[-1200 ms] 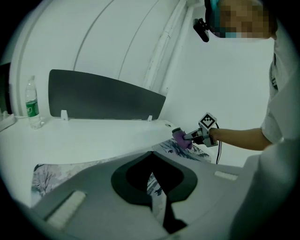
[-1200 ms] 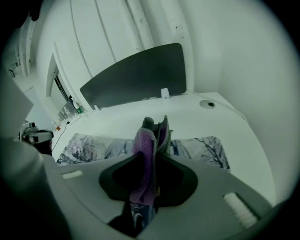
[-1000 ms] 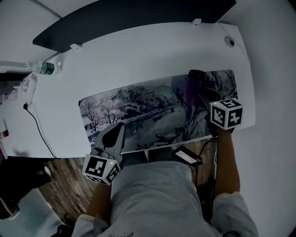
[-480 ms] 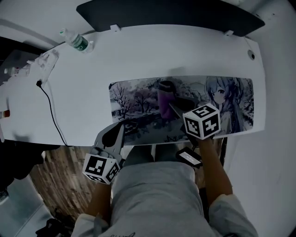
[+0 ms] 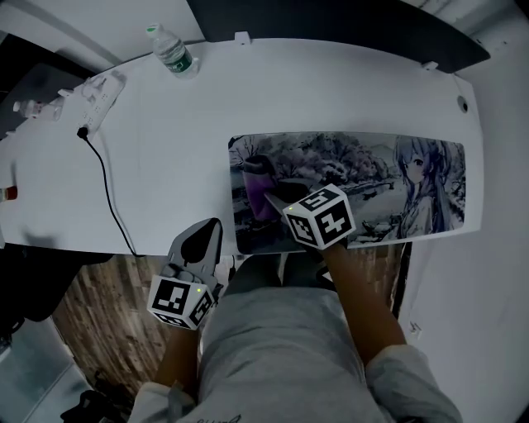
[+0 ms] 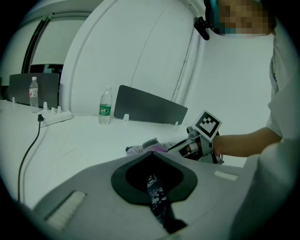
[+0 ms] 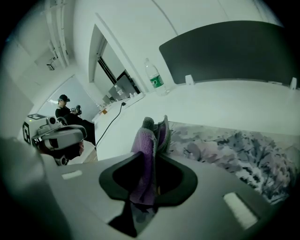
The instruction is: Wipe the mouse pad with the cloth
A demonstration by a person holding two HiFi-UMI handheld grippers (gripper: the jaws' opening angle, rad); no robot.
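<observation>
The long printed mouse pad lies along the white table's front edge. A purple cloth rests on its left part, and my right gripper is shut on it from the near side. In the right gripper view the cloth stands bunched between the jaws of the right gripper, over the pad. My left gripper hovers at the table's front edge, just left of the pad's near corner, shut. From the left gripper I see the cloth straight ahead. A sliver of print shows in its slit.
A water bottle stands at the back left, near a power strip whose black cable runs toward the front edge. A dark panel lines the table's far side. A person stands far off.
My right gripper has dragged the cloth leftwards along the pad, from its right end to its left part. The left gripper now sits left of the pad's corner instead of over its front edge.
</observation>
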